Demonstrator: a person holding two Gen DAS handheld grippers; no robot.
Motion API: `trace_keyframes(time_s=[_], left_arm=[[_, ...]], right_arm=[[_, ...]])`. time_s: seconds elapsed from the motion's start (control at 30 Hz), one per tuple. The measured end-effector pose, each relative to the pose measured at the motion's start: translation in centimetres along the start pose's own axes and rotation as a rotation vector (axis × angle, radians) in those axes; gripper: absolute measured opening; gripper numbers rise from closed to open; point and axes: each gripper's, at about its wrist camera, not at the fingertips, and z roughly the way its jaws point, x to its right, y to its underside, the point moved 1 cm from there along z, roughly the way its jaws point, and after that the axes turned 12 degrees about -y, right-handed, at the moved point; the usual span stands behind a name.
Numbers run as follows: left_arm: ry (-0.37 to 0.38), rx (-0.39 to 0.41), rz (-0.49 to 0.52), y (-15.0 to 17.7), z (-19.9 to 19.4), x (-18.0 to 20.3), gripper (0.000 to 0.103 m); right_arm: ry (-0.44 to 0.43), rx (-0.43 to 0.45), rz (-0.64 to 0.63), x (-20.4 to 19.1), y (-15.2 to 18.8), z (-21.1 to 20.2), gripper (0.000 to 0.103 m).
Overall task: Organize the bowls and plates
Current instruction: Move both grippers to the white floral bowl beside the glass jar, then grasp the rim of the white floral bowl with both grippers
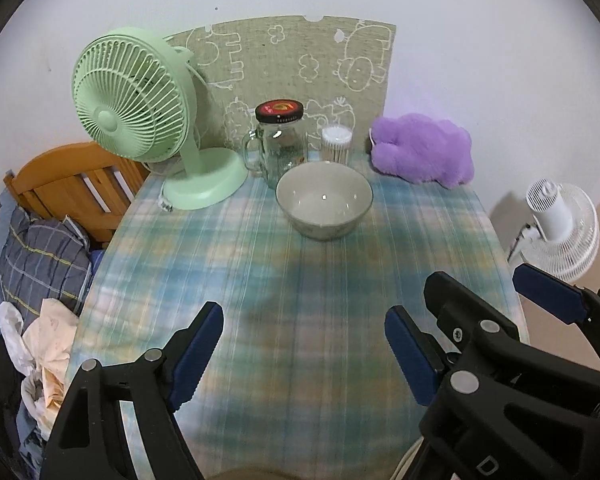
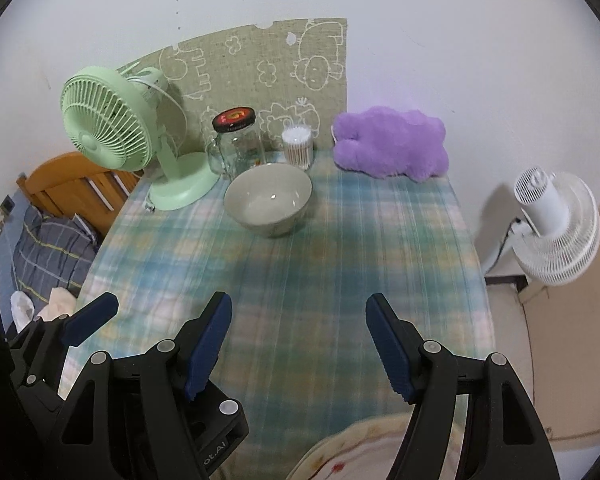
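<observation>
Tongs (image 1: pixel 304 340) (image 2: pixel 298 334) hover open, apart from the bowl (image 1: pixel 324 200) on the table (image 1: pixel 260 280).

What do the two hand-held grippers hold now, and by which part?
Nothing. The left hand-held gripper and right hand-held gripper are both open above the tablecloth.

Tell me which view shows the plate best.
The right wrist view. The plate shows at the bottom edge near the right gripper, with a pale rim and a small red motif, partly hidden by the fingers. The left wrist view shows at most a thin pale sliver at its bottom edge.
</observation>
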Motion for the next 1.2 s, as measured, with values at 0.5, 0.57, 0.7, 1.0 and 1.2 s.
trace_keyframes(time_s=[0.5, 0.57, 0.7, 1.0, 1.2], left_arm=[[-0.107, 0.008, -0.045, -7.5, 5.8, 2.1, 0.078], [-0.127, 0.007, -0.048, -8.2, 6.9, 2.3, 0.077], [-0.132, -0.007, -0.054, -9.3, 9.3, 2.7, 0.077], [-0.136, -0.04, -0.05, -10.7, 15.4, 3.3, 0.073], [-0.133, -0.065, -0.033, -10.6, 18.2, 3.5, 0.071]], right_arm=[[-0.065, 0.013, -0.024, 2.8, -8.5, 7.0, 0.073], [-0.06, 0.012, -0.028, 3.0, -9.3, 8.1, 0.073], [-0.058, 0.004, -0.021, 3.8, -10.4, 10.7, 0.073], [-0.046, -0.016, 0.018, 5.5, -11.8, 16.6, 0.07], [-0.038, -0.038, 0.023, 5.9, -11.9, 19.7, 0.062]])
